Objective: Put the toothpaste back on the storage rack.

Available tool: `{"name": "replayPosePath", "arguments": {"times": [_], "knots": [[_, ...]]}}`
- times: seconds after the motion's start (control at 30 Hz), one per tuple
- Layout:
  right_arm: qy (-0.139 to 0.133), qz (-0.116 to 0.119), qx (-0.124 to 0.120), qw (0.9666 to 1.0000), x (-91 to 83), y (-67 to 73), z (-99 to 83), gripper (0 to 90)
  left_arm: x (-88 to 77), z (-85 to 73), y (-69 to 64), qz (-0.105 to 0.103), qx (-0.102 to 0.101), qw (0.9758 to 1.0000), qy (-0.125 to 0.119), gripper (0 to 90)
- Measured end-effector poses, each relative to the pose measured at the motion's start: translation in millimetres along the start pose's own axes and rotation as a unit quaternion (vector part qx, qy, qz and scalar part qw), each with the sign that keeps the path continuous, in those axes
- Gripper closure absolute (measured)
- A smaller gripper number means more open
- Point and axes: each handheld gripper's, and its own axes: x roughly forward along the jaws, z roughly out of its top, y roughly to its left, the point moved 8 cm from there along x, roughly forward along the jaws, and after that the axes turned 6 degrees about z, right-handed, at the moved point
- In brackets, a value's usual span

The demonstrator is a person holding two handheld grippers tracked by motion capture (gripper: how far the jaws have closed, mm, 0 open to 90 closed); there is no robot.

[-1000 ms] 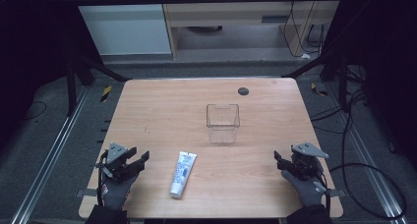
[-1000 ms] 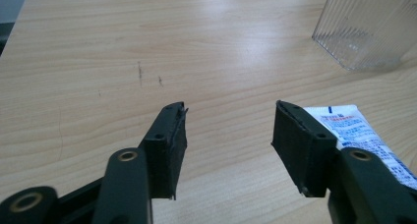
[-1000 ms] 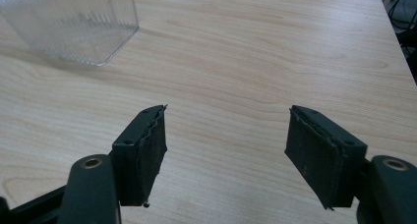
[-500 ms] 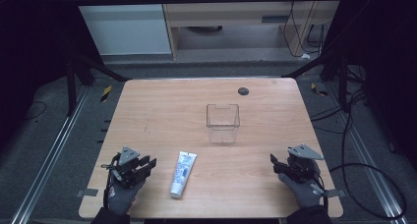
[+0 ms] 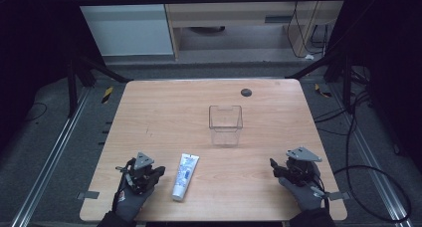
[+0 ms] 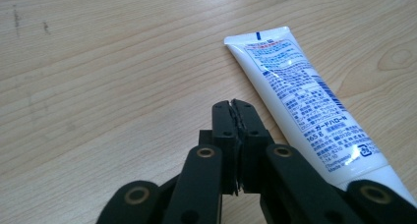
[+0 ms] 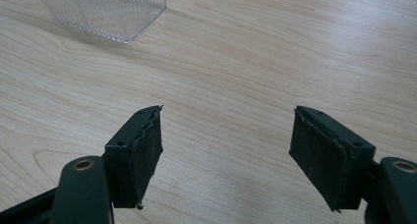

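A white toothpaste tube (image 5: 184, 175) lies flat near the front edge of the wooden table (image 5: 164, 112). My left gripper (image 5: 159, 170) rests just left of it, in a gloved hand. In the left gripper view its jaws (image 6: 231, 103) are pressed together with nothing between them; they have just been closing. The tube (image 6: 300, 96) lies right beside them, untouched. My right gripper (image 5: 274, 168) sits at the front right, also in a gloved hand. Its jaws (image 7: 226, 121) stand wide apart over bare wood.
A clear square plastic container (image 5: 225, 125) stands upright at the table's middle, and its corner (image 7: 105, 10) appears ahead of the right gripper. A small dark round disc (image 5: 246, 92) lies near the far edge. Cables run on the floor at the right.
My left gripper has moved right toward the tube and its jaws have gone from open to shut. The right gripper has stayed in place.
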Motion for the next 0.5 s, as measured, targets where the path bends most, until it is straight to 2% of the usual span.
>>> {"name": "replayPosePath", "arguments": {"times": [0.17, 0.33, 0.37, 0.5], "knots": [[0.004, 0.001, 0.001, 1.0000, 2.0, -0.5, -0.8, 27.7, 6.2, 1.6, -3.3, -0.004, 0.002, 1.0000, 0.008, 88.9], [0.007, 0.003, 0.000, 1.0000, 3.5, 0.9, -0.8, 27.7, 18.7, 8.3, -5.9, -0.007, -0.002, 0.9999, 0.014, 89.0], [0.009, 0.004, -0.001, 1.0000, 4.2, 1.2, -1.1, 27.7, 26.1, 12.8, -8.7, -0.010, -0.003, 0.9998, 0.019, 89.0], [0.010, 0.004, 0.002, 0.9999, 4.8, 0.5, -1.5, 27.7, 36.8, 17.7, -14.9, -0.010, 0.006, 0.9996, 0.026, 89.0]]}}
